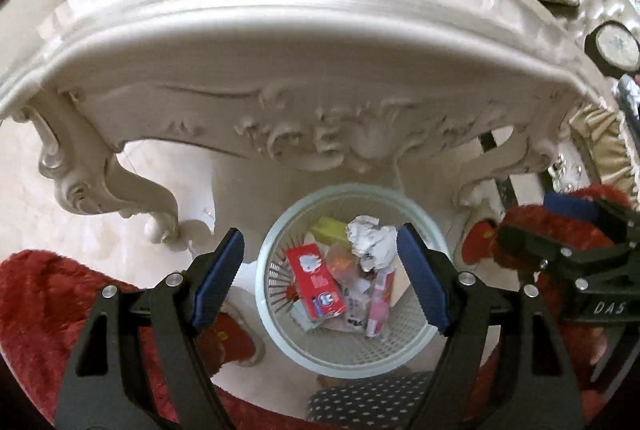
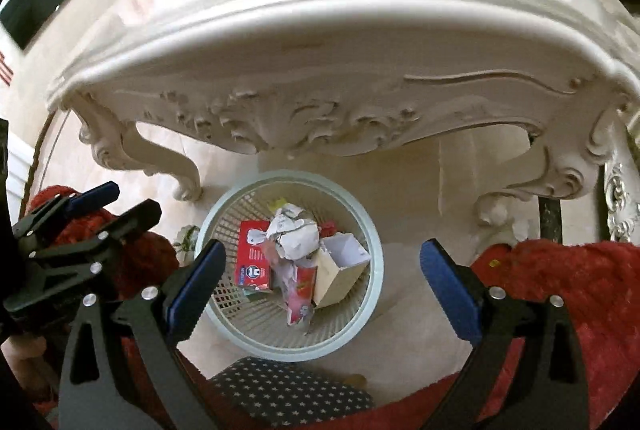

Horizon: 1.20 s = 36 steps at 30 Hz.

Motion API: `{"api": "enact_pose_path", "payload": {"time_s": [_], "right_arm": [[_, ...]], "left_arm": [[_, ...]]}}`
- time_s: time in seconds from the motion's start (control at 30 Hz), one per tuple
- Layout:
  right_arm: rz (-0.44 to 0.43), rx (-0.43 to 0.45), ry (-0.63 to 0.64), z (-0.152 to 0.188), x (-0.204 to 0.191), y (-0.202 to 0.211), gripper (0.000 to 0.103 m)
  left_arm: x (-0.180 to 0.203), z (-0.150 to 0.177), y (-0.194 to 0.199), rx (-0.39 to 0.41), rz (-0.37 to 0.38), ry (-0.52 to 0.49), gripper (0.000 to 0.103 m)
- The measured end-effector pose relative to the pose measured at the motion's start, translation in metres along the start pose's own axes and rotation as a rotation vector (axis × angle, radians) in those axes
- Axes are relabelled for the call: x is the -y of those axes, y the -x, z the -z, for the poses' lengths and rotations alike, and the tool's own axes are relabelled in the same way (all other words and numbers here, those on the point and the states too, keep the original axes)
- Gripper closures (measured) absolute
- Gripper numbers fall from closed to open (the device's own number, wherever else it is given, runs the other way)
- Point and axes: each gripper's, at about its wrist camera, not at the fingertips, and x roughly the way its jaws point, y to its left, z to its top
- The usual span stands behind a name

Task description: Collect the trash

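We hang above the carved white table [image 1: 280, 61], whose marble top looks bare. Below it the round bin [image 2: 372, 242] already holds crumpled paper [image 1: 372, 236] and a red box [image 1: 316, 282]. Left gripper [image 1: 320, 278] and right gripper [image 2: 324, 290] gape, released and empty; next, we should lift clear of the rim.
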Motion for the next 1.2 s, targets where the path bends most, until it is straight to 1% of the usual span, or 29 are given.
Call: {"api": "enact_pose_path", "payload": {"time_s": [0.1,0.17,0.23,0.33,0.47,0.63,0.87,1.2], "right_arm": [[0.023,0.013,-0.018,0.001,0.002,0.01,0.009],[0.014,0.025,-0.03,0.002,0.003,0.016,0.009],[0.017,0.035,-0.039,0.004,0.006,0.02,0.009],[0.031,0.049,-0.041,0.007,0.007,0.022,0.009],[0.029,0.049,-0.052,0.006,0.008,0.025,0.009],[0.043,0.057,-0.038,0.006,0.006,0.027,0.009],[0.044,0.059,-0.037,0.007,0.006,0.028,0.009],[0.05,0.077,-0.042,0.007,0.007,0.033,0.009]], "left_arm": [[0.005,-0.004,0.015,0.033,-0.034,0.002,0.026],[0.01,-0.006,0.022,0.056,-0.064,-0.004,0.026],[0.015,-0.008,0.029,0.072,-0.077,-0.009,0.026],[0.018,-0.008,0.036,0.081,-0.057,-0.004,0.026],[0.021,-0.008,0.04,0.082,-0.057,-0.012,0.026],[0.019,-0.005,0.042,0.08,-0.036,0.0,0.026],[0.026,-0.004,0.044,0.08,-0.041,-0.025,0.026],[0.031,-0.005,0.056,0.121,-0.071,-0.054,0.026]]}}
